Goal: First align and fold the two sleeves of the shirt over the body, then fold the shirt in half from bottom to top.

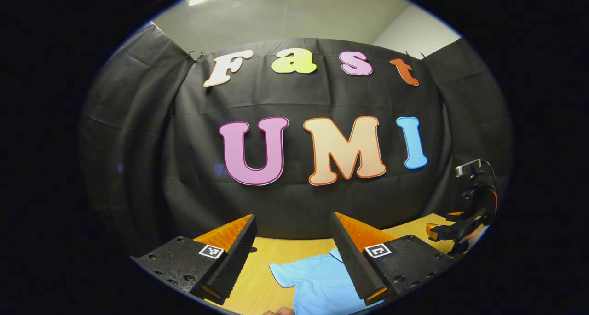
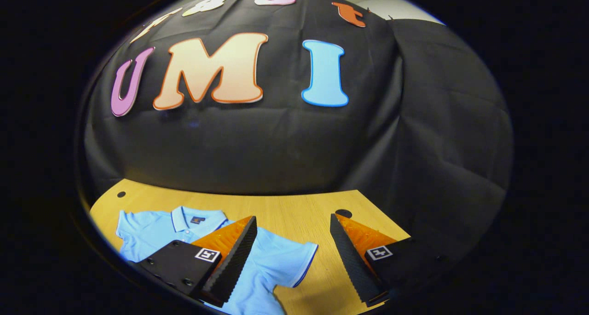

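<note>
**Shirt flat on the table, both grippers wide and holding nothing**

I see the light blue shirt (image 2: 276, 260) lying spread on the wooden table (image 2: 294, 209), with bare wood between its collar and the far edge. My right gripper (image 2: 294, 260) hangs with its fingers wide above the shirt's sleeve. My left gripper (image 1: 294, 260), also wide, hangs above the other sleeve. The left gripper view also shows the right gripper far off by the table's edge.

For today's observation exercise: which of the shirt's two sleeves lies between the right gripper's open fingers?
The sleeve with the dark-trimmed cuff, spread out flat toward the table's hole. The other sleeve lies beyond the collar, outside the right gripper.
</note>
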Action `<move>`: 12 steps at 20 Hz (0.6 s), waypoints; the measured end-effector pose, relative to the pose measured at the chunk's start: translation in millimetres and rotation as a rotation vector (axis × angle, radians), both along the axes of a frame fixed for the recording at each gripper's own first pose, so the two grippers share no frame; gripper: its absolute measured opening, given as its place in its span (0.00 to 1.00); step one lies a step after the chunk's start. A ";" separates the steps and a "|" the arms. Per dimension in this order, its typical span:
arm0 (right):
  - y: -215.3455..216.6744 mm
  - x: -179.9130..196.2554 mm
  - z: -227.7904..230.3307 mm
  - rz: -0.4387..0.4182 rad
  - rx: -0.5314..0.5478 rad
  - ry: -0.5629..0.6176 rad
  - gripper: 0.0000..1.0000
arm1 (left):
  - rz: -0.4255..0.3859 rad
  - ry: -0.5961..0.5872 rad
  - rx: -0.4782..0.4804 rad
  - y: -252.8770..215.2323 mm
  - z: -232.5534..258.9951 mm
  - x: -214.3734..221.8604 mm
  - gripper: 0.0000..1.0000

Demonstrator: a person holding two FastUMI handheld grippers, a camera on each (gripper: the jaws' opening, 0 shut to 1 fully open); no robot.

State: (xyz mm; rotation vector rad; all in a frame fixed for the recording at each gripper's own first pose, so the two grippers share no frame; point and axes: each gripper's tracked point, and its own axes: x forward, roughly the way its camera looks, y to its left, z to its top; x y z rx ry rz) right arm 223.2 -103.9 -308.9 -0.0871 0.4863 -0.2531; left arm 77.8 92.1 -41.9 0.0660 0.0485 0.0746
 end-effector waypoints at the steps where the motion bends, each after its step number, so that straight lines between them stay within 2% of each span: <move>1: -3.0 3.6 -16.9 -0.004 0.012 0.035 1.00 | 0.003 0.007 0.001 2.2 -3.0 2.7 0.95; 5: -20.3 5.9 -82.1 -0.052 0.043 0.165 0.99 | 0.002 0.030 0.008 5.2 -12.4 13.3 0.95; 12: -26.9 -2.6 -149.8 -0.104 0.089 0.321 0.99 | 0.009 0.066 0.013 12.3 -28.8 25.6 0.95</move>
